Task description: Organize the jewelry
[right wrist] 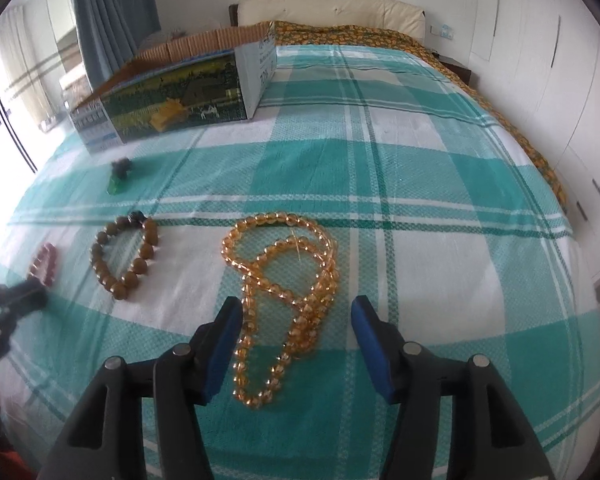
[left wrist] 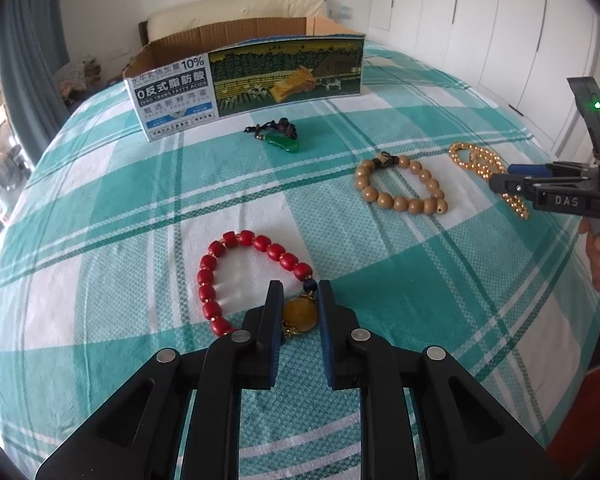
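Amber bead of red bracelet [left wrist: 256,276] between left gripper [left wrist: 299,300] jaws, contact unclear, gold strand [right wrist: 284,296] between parted right gripper [right wrist: 296,316] jaws

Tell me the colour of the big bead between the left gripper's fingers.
Amber yellow big bead, on the red bracelet; clearest in the left wrist view.

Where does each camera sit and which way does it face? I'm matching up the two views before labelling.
Left wrist: on the left gripper, low over the bed, facing the cardboard box; its fingers straddle the red bracelet's amber bead.
Right wrist: on the right gripper, facing the headboard; open fingers flank the golden bead necklace.
Shared: box, tan bead bracelet, green pendant, each other's gripper.
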`<state>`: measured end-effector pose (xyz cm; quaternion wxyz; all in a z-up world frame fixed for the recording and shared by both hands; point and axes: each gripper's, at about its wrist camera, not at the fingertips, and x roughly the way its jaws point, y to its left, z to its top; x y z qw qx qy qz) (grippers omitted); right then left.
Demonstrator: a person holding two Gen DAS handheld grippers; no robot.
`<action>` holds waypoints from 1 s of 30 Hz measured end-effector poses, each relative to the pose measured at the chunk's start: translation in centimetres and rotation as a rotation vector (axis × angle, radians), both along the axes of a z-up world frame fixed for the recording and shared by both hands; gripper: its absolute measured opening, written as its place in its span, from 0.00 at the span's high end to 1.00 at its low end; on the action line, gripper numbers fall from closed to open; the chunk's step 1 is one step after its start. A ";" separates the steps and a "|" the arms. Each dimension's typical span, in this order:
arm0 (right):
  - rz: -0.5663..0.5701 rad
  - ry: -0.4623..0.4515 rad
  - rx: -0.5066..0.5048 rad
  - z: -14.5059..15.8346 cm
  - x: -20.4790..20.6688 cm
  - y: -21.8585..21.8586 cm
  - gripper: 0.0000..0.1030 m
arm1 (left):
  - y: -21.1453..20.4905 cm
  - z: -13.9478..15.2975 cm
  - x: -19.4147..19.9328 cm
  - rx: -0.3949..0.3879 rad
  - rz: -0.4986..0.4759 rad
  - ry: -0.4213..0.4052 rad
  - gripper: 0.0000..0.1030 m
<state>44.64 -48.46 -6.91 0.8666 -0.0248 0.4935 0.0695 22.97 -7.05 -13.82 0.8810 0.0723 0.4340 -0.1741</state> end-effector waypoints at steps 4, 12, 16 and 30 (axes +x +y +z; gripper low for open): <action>0.034 0.027 -0.017 0.2 0.2 0.7 0.80 | 0.7 0.6 0.4 -0.027 0.036 -0.001 0.85; 0.007 0.016 0.098 3.9 -0.4 -0.1 0.88 | 2.5 3.9 1.4 -0.120 0.112 -0.028 0.85; 0.027 -0.015 0.135 6.6 -0.2 0.4 0.93 | 3.5 5.7 1.8 -0.167 0.144 -0.038 0.85; 0.080 -0.164 0.207 14.5 0.5 2.8 0.93 | 5.6 10.8 2.9 -0.247 0.216 -0.075 0.85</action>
